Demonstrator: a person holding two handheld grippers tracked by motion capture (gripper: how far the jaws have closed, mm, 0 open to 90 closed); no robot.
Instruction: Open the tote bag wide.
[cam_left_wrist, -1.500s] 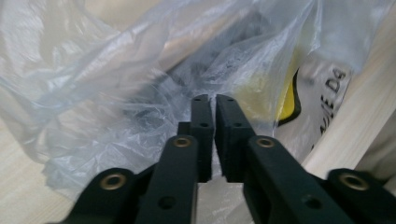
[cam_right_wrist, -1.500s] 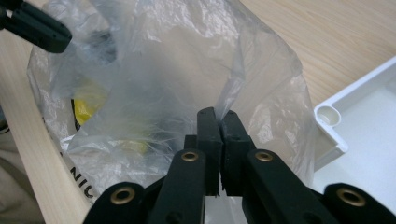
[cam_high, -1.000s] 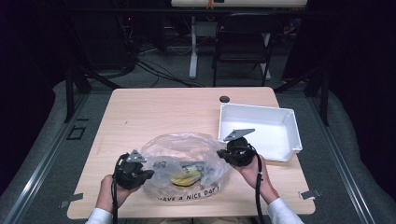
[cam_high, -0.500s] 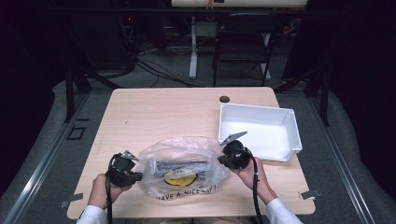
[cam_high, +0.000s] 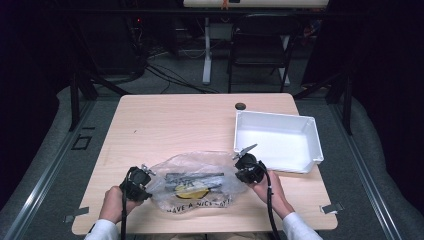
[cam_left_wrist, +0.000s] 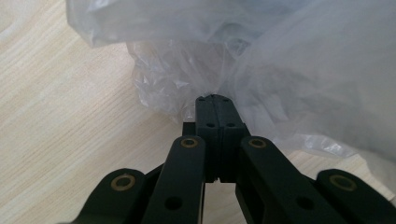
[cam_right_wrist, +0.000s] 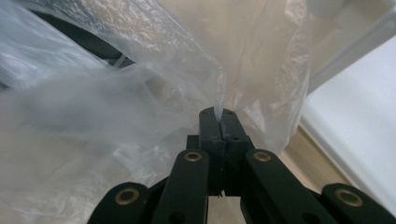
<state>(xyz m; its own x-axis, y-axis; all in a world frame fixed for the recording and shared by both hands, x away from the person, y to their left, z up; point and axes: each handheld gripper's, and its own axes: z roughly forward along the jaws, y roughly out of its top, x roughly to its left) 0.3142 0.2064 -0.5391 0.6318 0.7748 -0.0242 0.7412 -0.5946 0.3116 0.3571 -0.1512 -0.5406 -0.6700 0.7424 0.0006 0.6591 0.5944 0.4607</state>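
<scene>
Two black grippers pinch one clear, crinkled plastic bag (cam_high: 192, 182) at the table's near edge. At the bag's left end, the left gripper (cam_left_wrist: 214, 100) has its jaws clamped on the film; at the right end, the right gripper (cam_right_wrist: 218, 114) likewise nips a fold. Something yellow and dark lies inside. Just right, a white rectangular plastic tray (cam_high: 310, 131) rests on the pale wooden table (cam_high: 175, 125).
</scene>
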